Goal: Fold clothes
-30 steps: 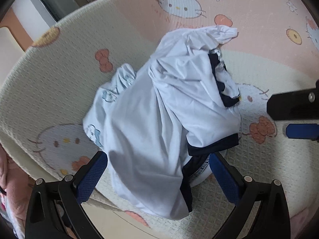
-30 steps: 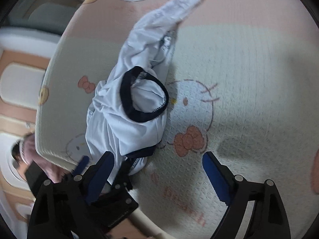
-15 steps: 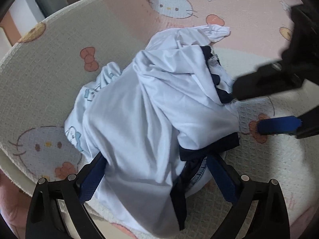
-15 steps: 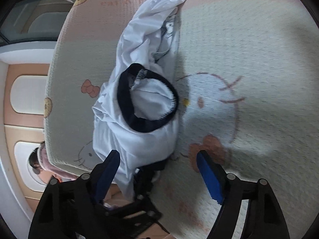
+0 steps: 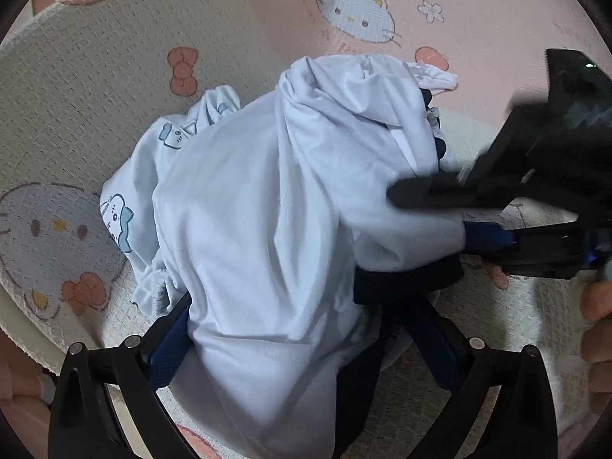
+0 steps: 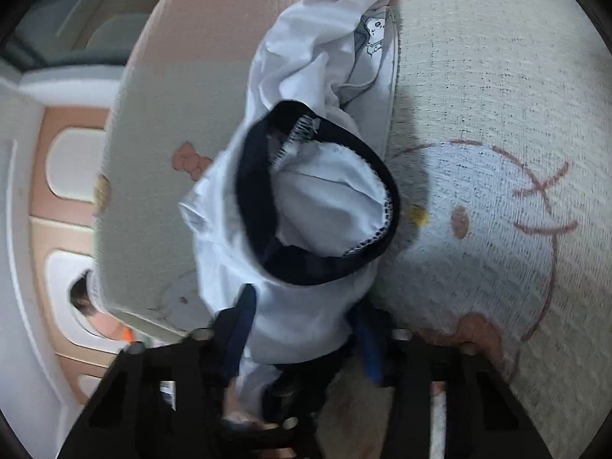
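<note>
My right gripper (image 6: 302, 336) has just been closing, and its blue pads now pinch a bunch of the white shirt (image 6: 306, 206) low in the middle of the right wrist view, just under the navy-trimmed opening (image 6: 317, 195) that gapes above them. From the left wrist view, that same gripper (image 5: 440, 210) comes in from the right edge, its fingers on either side of a fold of white cloth.

My left gripper (image 5: 302, 336) stands wide, pads apart at the bottom of its frame, with the bulk of the shirt heaped between them and spilling over; cloth brushes the left pad (image 5: 172, 340), but I don't read that as a grip.

The shirt lies crumpled in the centre of the cartoon-cat mat (image 5: 95, 88), a printed part (image 5: 118, 218) peeking out at its left.

I judge this to be the opening step: getting hold so the garment can be spread flat. Next I'd close the left pads on a separate edge, then draw both hands apart without dragging the bundle off the mat.
</note>
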The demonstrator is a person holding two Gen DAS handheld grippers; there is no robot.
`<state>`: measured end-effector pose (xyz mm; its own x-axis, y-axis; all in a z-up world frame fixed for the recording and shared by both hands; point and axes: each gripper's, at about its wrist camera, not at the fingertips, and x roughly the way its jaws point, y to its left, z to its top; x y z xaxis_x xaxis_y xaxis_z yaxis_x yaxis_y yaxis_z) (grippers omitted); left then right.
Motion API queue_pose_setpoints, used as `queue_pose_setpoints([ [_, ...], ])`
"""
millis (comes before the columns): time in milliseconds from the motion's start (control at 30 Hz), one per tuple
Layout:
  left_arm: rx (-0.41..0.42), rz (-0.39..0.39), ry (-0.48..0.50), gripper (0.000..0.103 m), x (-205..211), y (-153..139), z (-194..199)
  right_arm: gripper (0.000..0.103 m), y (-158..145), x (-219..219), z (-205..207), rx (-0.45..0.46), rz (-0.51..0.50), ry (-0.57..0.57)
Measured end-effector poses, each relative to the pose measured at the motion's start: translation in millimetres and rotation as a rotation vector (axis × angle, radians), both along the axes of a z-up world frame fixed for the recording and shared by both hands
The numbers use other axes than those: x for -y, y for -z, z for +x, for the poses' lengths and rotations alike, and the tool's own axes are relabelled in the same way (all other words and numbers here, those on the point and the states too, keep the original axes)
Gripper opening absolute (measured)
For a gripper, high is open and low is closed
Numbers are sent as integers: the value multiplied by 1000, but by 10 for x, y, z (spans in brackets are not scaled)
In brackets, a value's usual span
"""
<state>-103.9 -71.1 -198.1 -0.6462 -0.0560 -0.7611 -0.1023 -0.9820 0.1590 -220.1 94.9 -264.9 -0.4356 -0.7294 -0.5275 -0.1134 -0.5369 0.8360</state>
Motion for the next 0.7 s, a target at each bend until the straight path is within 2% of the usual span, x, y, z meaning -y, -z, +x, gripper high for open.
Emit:
queue_pose_setpoints([
  [67, -18, -2, -4, 103, 7, 2, 32, 9, 48, -26, 12, 2, -8, 14],
  [133, -34, -5, -8, 103, 13, 4, 60, 3, 105, -82, 25, 5, -61, 26],
  [200, -41, 4, -14, 103, 31, 9, 74, 3, 97, -85, 15, 15, -77, 27],
  [300, -69, 8, -7, 103, -22, 44, 95, 3, -17, 18, 18, -4, 5, 18],
  [367, -88, -10, 6, 103, -44, 43, 144, 3, -58, 52, 34, -24, 16, 19],
  [467, -78, -54, 21, 103, -88, -23, 127, 3, -98, 74, 34, -25, 4, 0],
  [500, -91, -82, 34, 99, -120, -67, 148, 3, -114, 85, 33, -25, 3, 2],
  [600, -182, -189, 98, 91, -224, -257, 263, 3, -172, 129, 46, -44, 18, -1],
  [700, -238, -255, 174, 91, -350, -300, 238, 3, -199, 139, 28, -33, -9, -2],
])
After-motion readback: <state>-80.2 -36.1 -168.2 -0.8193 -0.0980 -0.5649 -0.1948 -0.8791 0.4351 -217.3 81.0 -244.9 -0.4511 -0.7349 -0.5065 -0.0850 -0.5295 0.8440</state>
